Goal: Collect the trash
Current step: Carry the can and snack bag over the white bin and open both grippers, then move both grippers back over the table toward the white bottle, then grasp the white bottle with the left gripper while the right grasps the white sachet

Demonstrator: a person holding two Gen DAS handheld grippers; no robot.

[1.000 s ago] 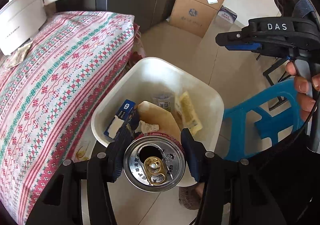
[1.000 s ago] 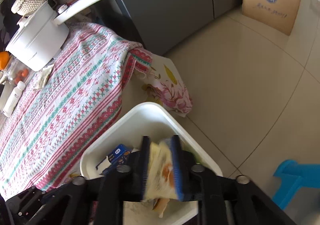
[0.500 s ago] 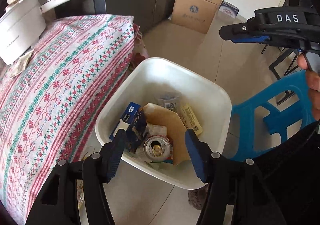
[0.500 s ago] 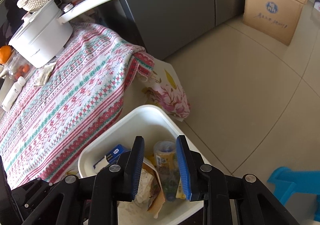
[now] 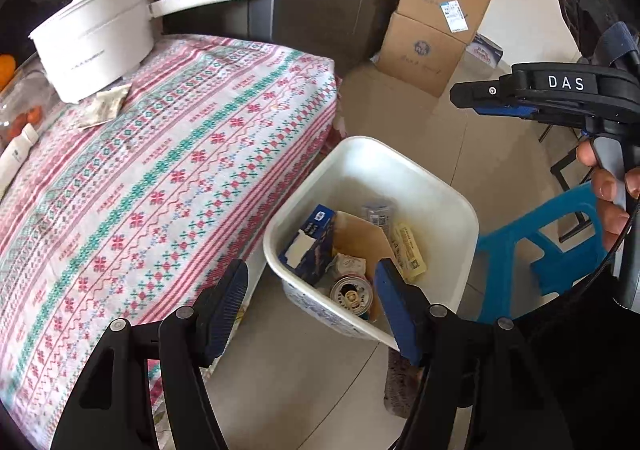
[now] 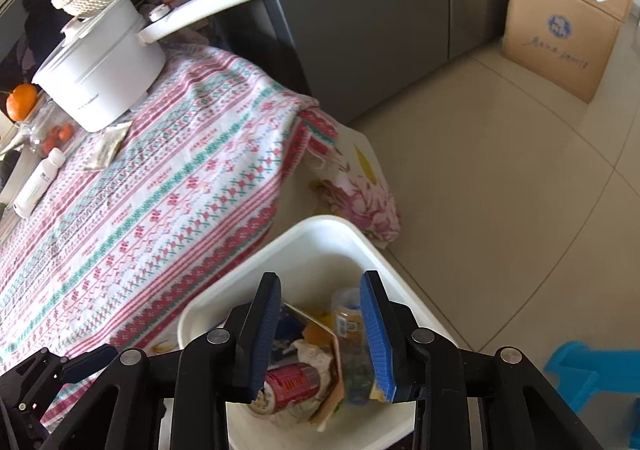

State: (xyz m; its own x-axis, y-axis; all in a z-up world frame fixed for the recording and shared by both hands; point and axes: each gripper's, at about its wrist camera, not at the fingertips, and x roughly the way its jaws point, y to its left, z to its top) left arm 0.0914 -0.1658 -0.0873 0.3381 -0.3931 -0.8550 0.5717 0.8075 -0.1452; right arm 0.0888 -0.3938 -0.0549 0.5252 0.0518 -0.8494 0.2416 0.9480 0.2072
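Observation:
A white trash bin (image 5: 424, 186) stands on the floor beside the table; it also shows in the right wrist view (image 6: 320, 234). Inside lie a red drink can (image 5: 351, 295) (image 6: 294, 380), a blue carton (image 5: 310, 238), brown cardboard (image 5: 360, 238), a yellow wrapper (image 5: 410, 252) and a clear plastic bottle (image 6: 350, 324). My left gripper (image 5: 310, 308) is open and empty above the bin's near edge. My right gripper (image 6: 320, 324) is open and empty over the bin; it also shows in the left wrist view (image 5: 500, 98). A crumpled wrapper (image 5: 104, 106) (image 6: 106, 148) lies on the tablecloth.
The table wears a striped cloth (image 5: 140, 178). On it stand a white pot (image 5: 96, 46), a white tube (image 6: 38, 184) and oranges (image 6: 20, 102). Cardboard boxes (image 5: 432, 26) stand by the grey fridge (image 6: 360, 10). A blue plastic chair (image 5: 540, 250) is right of the bin.
The left gripper opened and dropped the can into the bin, then pulled back and up. The right gripper released the yellow wrapper into the bin and opened wider.

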